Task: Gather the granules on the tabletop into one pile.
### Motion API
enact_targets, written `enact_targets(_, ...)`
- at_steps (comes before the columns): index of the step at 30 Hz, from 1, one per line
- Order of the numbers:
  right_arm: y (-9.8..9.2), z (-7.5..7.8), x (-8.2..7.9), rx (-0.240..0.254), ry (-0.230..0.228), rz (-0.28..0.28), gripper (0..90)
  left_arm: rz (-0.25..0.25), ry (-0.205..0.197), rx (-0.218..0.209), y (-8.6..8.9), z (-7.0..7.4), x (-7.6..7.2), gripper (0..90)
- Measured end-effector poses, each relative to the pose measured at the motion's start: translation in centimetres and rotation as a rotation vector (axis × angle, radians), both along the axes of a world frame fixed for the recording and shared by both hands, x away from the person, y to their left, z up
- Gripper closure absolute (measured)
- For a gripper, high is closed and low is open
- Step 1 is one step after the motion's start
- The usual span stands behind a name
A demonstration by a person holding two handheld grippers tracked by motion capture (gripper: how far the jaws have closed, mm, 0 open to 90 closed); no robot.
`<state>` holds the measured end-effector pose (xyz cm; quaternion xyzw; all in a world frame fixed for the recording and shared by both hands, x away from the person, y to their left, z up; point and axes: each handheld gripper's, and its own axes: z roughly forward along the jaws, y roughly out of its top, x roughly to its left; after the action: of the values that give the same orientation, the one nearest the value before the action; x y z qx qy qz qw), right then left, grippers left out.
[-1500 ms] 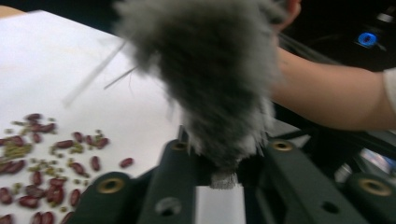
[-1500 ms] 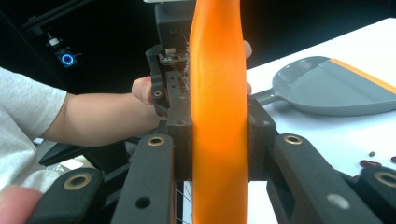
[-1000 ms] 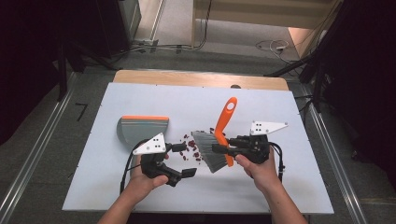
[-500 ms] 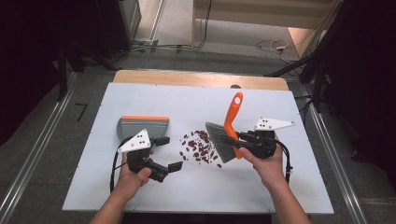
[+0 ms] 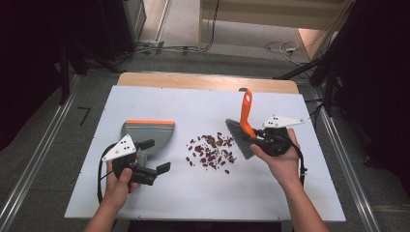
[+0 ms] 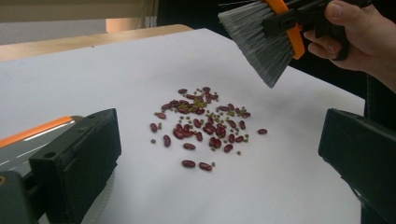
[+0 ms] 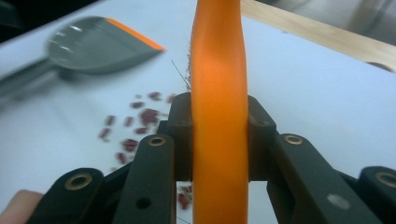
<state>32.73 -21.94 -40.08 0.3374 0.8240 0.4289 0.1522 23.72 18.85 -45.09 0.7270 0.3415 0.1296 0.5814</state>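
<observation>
The right claw (image 5: pixel 263 141) is clamped on the orange handle of a brush (image 5: pixel 243 126), its two jaws pressing the handle from either side, plain to see in the right gripper view, where the brush (image 7: pixel 218 116) runs straight up between them. The person's right hand (image 5: pixel 280 157) holds it over the right part of the white surface (image 5: pixel 145 193), with the handle pointing away from the person and the grey bristles slanting down toward the middle. In the left gripper view the bristle tips hang just above and beside the far edge of the scattered beans (image 6: pixel 201 121), not touching them as far as I can tell.

The beans (image 5: pixel 211 151), dark red with some small greenish ones mixed in, lie in a loose patch in the middle of the surface, between the two hands.

The left claw (image 5: pixel 154 154) stands wide apart with nothing between its jaws; they have just been opening. It points across toward the beans, which lie near but clear of it. The grey dustpan (image 5: pixel 147 135) with an orange lip lies flat on the surface just behind and partly under that claw, left of the beans, its orange edge on the far side. The left hand (image 5: pixel 121 181) grips the tool near the front edge.
</observation>
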Motion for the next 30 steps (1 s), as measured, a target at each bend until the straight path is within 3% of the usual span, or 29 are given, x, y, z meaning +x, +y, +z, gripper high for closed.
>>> enact_targets(2,0.1,0.1,0.7,-0.046,-0.001,-0.029,68.8,0.019,0.005,-0.001,0.4,-0.3,0.1,0.0)
enact_targets(3,0.1,0.1,0.7,-0.046,-0.001,-0.029,68.8,0.025,0.003,0.006,0.5,-0.5,0.1,0.0)
enact_targets(4,0.3,0.1,1.0,-0.077,0.000,-0.045,68.8,0.031,0.000,0.020,0.6,-0.6,0.1,0.0)
enact_targets(5,0.8,-0.1,1.8,-0.143,0.000,-0.070,68.8,0.037,-0.003,0.026,0.7,-0.7,0.2,0.0)
enact_targets(6,0.8,-0.1,1.8,-0.143,0.000,-0.070,68.8,0.041,-0.004,0.032,0.8,-0.8,0.2,0.0)
enact_targets(7,1.1,-0.2,2.2,-0.179,0.003,-0.075,68.8,0.046,-0.004,0.032,0.8,-0.9,0.2,0.0)
enact_targets(8,1.7,-0.4,3.0,-0.242,0.005,-0.085,68.8,0.047,-0.006,0.036,0.9,-1.0,0.3,0.0)
enact_targets(11,2.7,-0.7,4.1,-0.332,0.004,-0.103,68.8,0.056,-0.011,0.051,0.9,-1.0,0.3,0.0)
enact_targets(12,2.7,-0.7,4.1,-0.332,0.004,-0.103,68.8,0.057,-0.009,0.051,0.9,-1.0,0.3,0.0)
enact_targets(14,3.4,-0.9,4.8,-0.383,0.004,-0.111,68.8,0.060,-0.008,0.043,0.9,-1.1,0.3,0.0)
enact_targets(16,4.7,-1.4,5.7,-0.469,0.016,-0.123,68.8,0.061,-0.007,0.045,0.9,-1.1,0.3,0.0)
enact_targets(17,4.7,-1.4,5.7,-0.469,0.016,-0.123,68.8,0.061,-0.008,0.048,0.9,-1.1,0.2,0.0)
enact_targets(18,5.5,-1.8,6.4,-0.527,0.017,-0.131,68.8,0.062,-0.008,0.047,0.9,-1.1,0.2,0.0)
enact_targets(20,6.1,-2.4,6.9,-0.585,0.011,-0.141,68.8,0.066,-0.008,0.052,1.0,-1.0,0.2,0.0)
enact_targets(21,6.1,-2.4,6.9,-0.585,0.011,-0.141,68.8,0.068,-0.007,0.052,1.0,-1.0,0.1,0.0)
enact_targets(22,6.8,-3.2,7.4,-0.652,0.010,-0.138,68.8,0.071,-0.008,0.050,1.0,-1.0,0.1,0.0)
enact_targets(25,7.9,-4.4,7.8,-0.696,0.031,-0.100,68.8,0.073,-0.007,0.047,1.1,-1.1,0.1,0.0)
enact_targets(30,9.6,-4.9,7.4,-0.694,0.066,-0.049,69.0,0.082,-0.002,0.046,1.2,-1.1,0.2,0.0)
